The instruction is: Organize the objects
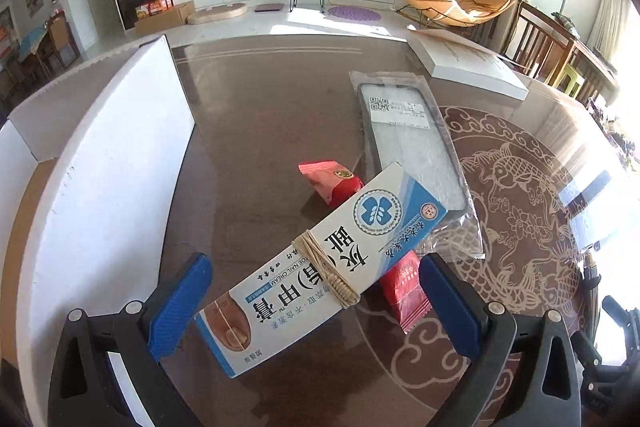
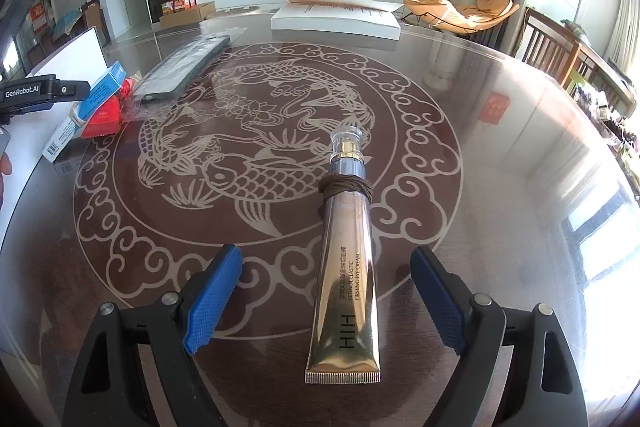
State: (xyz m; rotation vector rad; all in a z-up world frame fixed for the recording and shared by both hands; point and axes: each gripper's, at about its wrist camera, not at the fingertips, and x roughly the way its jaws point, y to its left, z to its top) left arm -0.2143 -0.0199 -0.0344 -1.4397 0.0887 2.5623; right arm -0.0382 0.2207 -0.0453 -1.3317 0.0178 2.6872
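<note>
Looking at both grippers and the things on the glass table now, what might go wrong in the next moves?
1. The nail cream box lies tilted across two red packets, and the open left gripper stands around it; closing may pinch a packet or make the box pivot.
2. The gold eye cream tube lies free between the open right gripper's pads on the smooth glass table; a nudge may make it roll or slide.
</note>
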